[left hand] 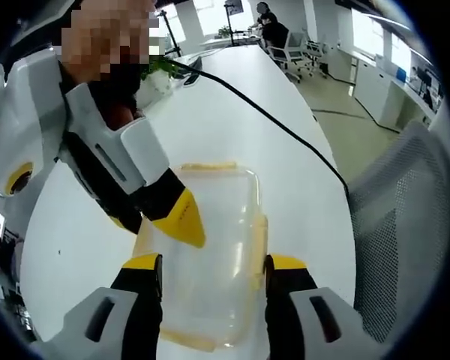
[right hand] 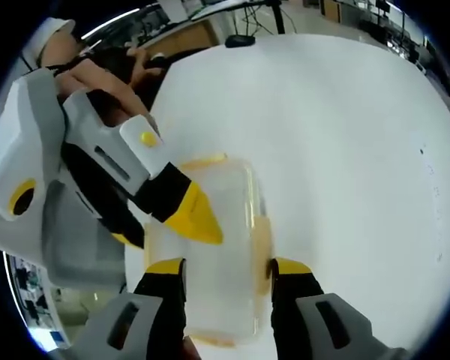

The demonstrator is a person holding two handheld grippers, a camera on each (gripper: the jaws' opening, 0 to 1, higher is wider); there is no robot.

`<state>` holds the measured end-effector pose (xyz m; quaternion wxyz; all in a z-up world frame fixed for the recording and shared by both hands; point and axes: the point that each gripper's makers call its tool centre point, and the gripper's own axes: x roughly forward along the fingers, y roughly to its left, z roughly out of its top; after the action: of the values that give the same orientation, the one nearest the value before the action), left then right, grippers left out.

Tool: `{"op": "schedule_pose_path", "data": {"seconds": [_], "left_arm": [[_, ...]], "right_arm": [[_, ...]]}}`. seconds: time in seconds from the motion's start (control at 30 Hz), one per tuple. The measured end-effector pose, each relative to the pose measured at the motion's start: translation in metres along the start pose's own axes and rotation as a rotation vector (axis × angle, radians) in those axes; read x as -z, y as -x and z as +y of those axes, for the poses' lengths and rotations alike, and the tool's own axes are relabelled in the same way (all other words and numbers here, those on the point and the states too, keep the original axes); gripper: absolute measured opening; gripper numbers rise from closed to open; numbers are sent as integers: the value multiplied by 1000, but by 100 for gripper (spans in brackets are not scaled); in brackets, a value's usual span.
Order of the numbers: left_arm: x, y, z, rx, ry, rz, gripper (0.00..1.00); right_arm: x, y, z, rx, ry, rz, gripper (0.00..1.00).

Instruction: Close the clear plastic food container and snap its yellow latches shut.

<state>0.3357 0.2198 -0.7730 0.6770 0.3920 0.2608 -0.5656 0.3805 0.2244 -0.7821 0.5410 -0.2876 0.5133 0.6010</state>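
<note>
1. The clear food container lies flat on the white desk, its lid seemingly already down. Both claws hover over it from opposite ends.
2. Yellow latches show along its edges; one long-side latch appears to stand slightly out, though I cannot tell which are snapped.
3. The left claw stands wide, its jaws straddling the container's width, holding nothing.
4. The right claw is likewise spread wide across the box and empty.
5. Judged from this, the latching step is in hand. The next move calls for pressing a latch down against the rim while the other claw steadies the box.
6. A black cable crosses the desk beyond, and a mesh chair stands beside it.
7. No brand, label or writing can be read.
</note>
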Motion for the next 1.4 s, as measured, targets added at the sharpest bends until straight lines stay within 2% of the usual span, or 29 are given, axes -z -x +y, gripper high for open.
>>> {"op": "schedule_pose_path", "data": {"seconds": [0.13, 0.17, 0.2, 0.27, 0.3, 0.67, 1.4], "left_arm": [[-1, 0, 0, 0, -6, 5, 51], [0, 0, -2, 3, -5, 11, 49], [-4, -3, -3, -9, -66, 8, 46], [-6, -2, -9, 4, -43, 11, 44], [-4, 0, -5, 4, -33, 16, 44], [-1, 0, -4, 8, -44, -5, 44], [-2, 0, -4, 6, -58, -6, 45]], "right_arm": [[0, -1, 0, -19, -14, 16, 41], [0, -2, 6, -67, -3, 17, 39], [-7, -1, -2, -31, -4, -7, 39], [-6, 0, -4, -32, -30, -5, 37], [-5, 0, -3, -36, -24, -10, 36], [0, 0, 0, -31, -18, -9, 37], [2, 0, 1, -25, -16, -14, 38]]}}
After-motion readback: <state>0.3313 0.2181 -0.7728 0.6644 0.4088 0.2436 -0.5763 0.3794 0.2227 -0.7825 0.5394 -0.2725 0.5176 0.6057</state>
